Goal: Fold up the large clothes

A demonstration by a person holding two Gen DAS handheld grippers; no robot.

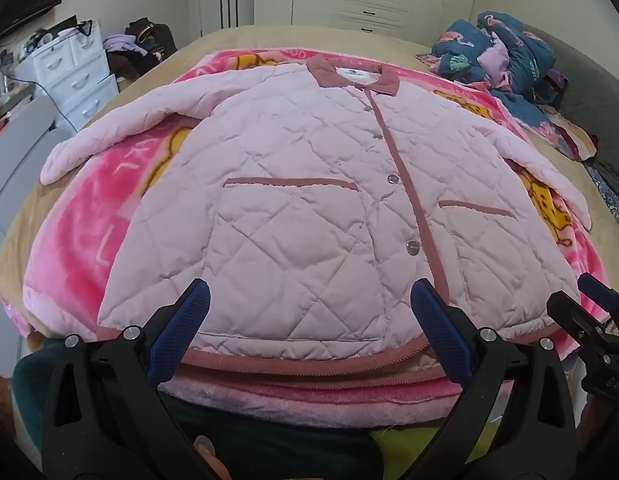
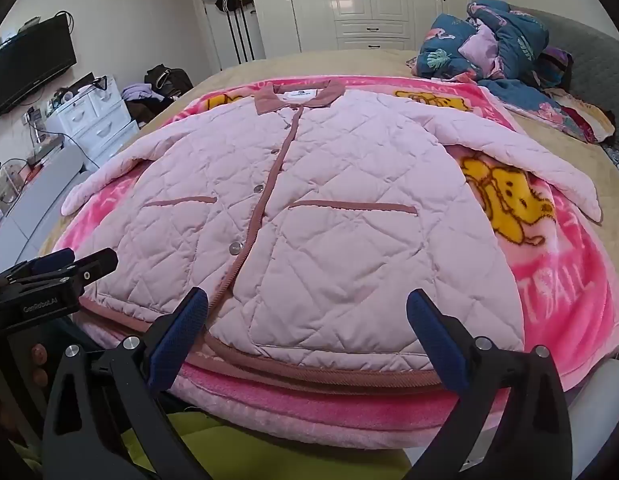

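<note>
Both grippers, left gripper point(image 1: 309, 308) and right gripper point(image 2: 307, 312), are held wide and empty above the hem. Quilted jacket point(image 1: 309, 184) is laid flat, buttoned, sleeves spread, presumably for folding.

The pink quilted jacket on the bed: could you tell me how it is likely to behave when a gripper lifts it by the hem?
The pink quilted jacket would probably drape and sag, since it lies soft and flat with both sleeves splayed. Its puffy quilting suggests it is bulky yet fairly light. The smooth fabric might slip, so the corded hem looks the surer hold.
</note>
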